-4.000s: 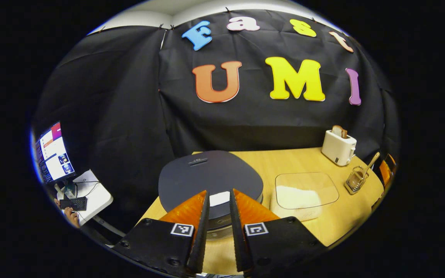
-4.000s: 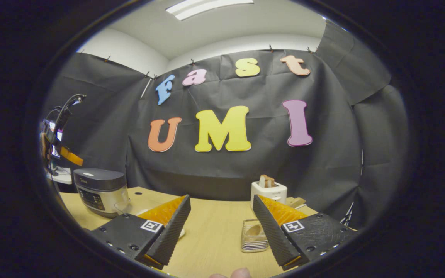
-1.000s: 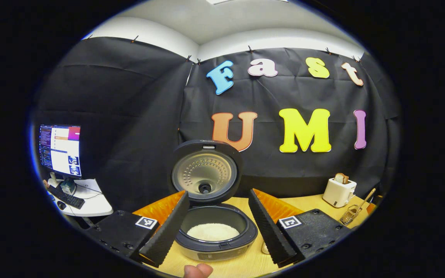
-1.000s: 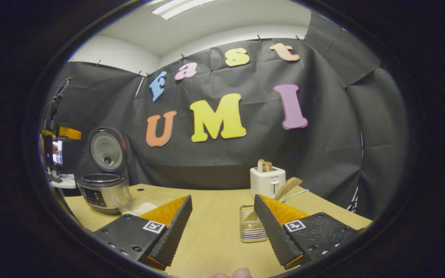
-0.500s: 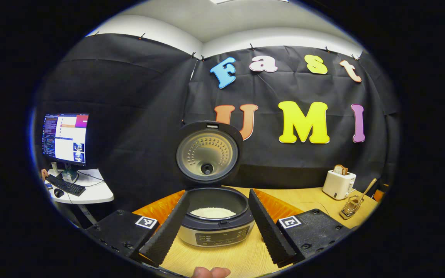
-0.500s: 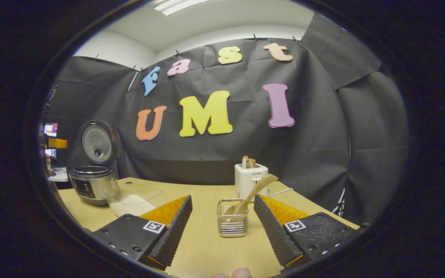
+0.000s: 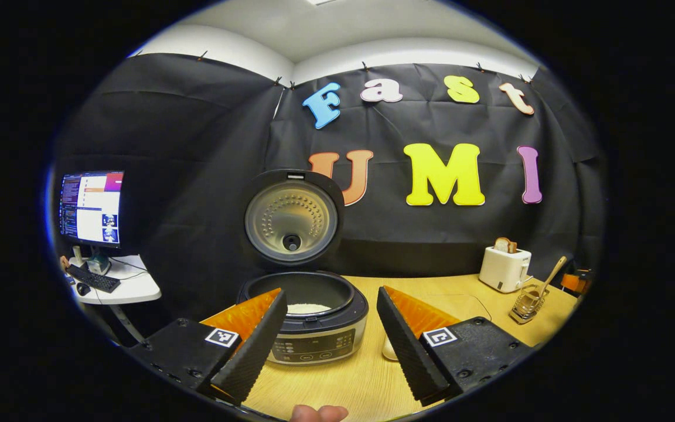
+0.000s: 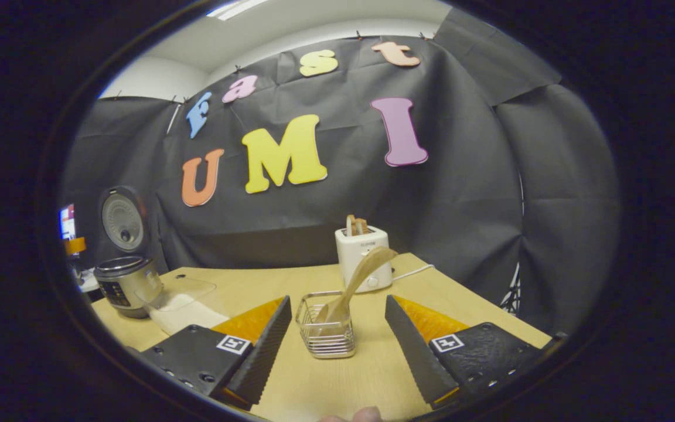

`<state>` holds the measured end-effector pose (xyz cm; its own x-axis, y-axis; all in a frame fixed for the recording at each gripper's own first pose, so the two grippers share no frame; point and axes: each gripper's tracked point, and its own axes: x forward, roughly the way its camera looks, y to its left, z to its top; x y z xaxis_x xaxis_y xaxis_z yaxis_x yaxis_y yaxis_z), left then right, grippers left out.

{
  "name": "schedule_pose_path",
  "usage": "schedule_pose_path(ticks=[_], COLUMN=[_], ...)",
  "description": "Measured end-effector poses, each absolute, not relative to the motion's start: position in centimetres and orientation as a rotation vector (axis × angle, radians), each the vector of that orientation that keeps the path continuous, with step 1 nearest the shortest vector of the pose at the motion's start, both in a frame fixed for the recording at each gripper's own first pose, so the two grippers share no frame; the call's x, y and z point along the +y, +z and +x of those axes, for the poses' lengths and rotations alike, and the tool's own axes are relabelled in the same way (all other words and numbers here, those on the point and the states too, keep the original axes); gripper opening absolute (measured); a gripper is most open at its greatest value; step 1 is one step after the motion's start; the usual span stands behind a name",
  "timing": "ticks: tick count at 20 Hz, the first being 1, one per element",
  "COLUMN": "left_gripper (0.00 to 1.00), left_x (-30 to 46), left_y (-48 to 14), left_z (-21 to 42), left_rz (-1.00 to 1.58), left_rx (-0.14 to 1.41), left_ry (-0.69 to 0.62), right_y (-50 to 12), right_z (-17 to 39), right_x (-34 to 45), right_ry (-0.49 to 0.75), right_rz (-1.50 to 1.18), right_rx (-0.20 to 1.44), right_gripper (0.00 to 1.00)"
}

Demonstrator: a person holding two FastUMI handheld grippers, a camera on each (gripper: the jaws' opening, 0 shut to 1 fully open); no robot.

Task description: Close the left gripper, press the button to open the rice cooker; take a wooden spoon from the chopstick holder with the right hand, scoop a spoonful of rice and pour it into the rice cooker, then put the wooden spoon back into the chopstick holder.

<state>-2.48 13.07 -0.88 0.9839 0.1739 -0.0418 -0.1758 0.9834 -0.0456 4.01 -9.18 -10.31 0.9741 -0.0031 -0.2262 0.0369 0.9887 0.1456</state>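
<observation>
Left gripper (image 7: 329,346): fingers spread wide apart, holding nothing, level and pointing forward.
Left hand: fingertip (image 7: 319,413) showing at the bottom edge, behind the fingers.
Right gripper (image 8: 334,346): fingers spread wide apart, holding nothing, tilted slightly.
Right hand: fingertip (image 8: 367,415) just visible at the bottom edge.

Even overhead room light, soft shadows on table (image 8: 255,281); sharp centre, strong fisheye bending at edges.
</observation>
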Motion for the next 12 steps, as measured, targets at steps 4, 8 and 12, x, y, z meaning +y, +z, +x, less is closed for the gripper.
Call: schedule_pose_path(ticks=[4,8,12], left_gripper=[0.98,0.98,0.98], left_x=[14.1,16.0,17.4], left_y=[-0.5,-0.8,-1.1], left_z=[-3.2,-4.2,-4.8], left_rz=[-0.044,-0.042,-0.026], left_rx=[0.024,0.022,0.030], left_ry=[0.203,0.253,0.291], right_y=[-12.1,-13.2,-14.7], right_z=[7.9,11.7,13.9], right_x=[-9.7,-9.9,-9.7], right_ry=[-0.028,-0.036,-0.038], right_rz=[0.195,0.238,0.270], right_rx=[0.293,0.327,0.365], right_gripper=[0.96,0.96,0.96])
